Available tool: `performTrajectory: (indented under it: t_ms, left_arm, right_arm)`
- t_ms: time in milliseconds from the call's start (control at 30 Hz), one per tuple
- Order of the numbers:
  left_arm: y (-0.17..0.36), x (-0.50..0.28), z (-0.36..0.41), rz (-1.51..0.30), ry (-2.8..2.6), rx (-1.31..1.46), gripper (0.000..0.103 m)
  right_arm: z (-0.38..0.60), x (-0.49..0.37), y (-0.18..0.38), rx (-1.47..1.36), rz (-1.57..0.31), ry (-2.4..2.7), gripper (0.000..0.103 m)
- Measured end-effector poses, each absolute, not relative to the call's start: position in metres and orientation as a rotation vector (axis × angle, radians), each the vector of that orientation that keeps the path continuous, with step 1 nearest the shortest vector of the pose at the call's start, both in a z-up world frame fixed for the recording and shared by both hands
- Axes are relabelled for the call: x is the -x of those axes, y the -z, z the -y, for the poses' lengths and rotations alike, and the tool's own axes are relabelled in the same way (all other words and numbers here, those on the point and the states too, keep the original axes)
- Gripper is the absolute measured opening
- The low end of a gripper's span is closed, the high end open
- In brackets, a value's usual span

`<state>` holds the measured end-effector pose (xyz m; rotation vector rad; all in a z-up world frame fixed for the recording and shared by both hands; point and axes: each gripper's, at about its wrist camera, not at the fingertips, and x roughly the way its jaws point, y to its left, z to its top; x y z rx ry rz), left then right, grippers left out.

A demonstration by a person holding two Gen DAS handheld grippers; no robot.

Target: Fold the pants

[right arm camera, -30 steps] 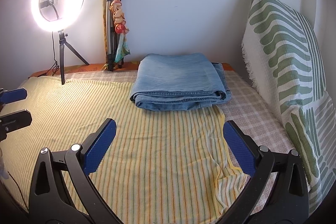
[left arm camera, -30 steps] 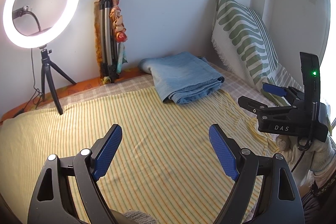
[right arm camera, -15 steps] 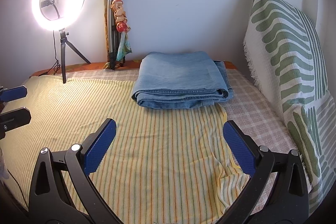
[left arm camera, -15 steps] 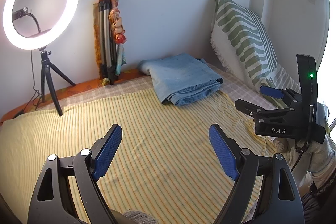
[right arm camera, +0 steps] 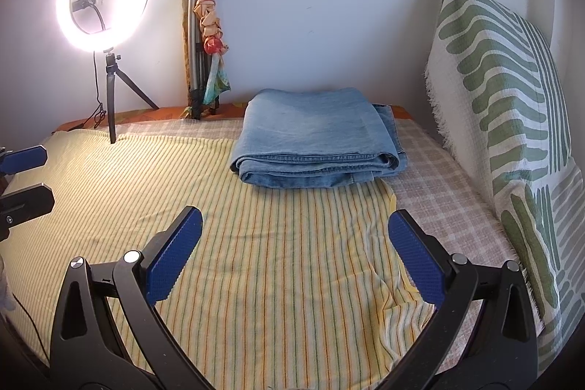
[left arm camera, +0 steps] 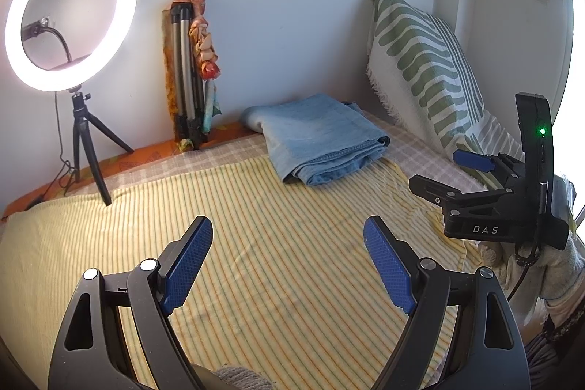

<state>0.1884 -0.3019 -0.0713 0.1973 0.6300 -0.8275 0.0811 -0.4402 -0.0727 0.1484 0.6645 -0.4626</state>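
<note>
Jeans (right arm camera: 318, 137) sit folded at the far end of the striped sheet (right arm camera: 256, 243), well apart from both tools. Any nudge now risks spilling the stacked layers. Count: one sheet, one pillow (right arm camera: 501, 105), one pair of jeans, two grippers, left gripper (left arm camera: 289, 262) and right gripper (right arm camera: 292, 251), each spread wide, empty.

Left tool (right arm camera: 22, 178) cropped by right-wrist frame edge.

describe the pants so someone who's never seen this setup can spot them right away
Start at the big green-and-white patterned pillow leaning on the right wall, then look just left of it at the back of the bed. The pants lie there, light blue denim folded into a flat stack, partly on the yellow striped sheet. They are the only blue fabric there.
</note>
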Motion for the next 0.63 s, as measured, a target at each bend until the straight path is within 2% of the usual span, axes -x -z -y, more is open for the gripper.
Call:
performTrajectory:
  t_ms: [633]
  left_arm:
    - [0.0753,-0.1884,0.3022,-0.617,0.838,-0.2,0.085]
  right_arm:
    - [0.4401,-0.0807,0.0751,-0.15,-0.667,0.46,0.103]
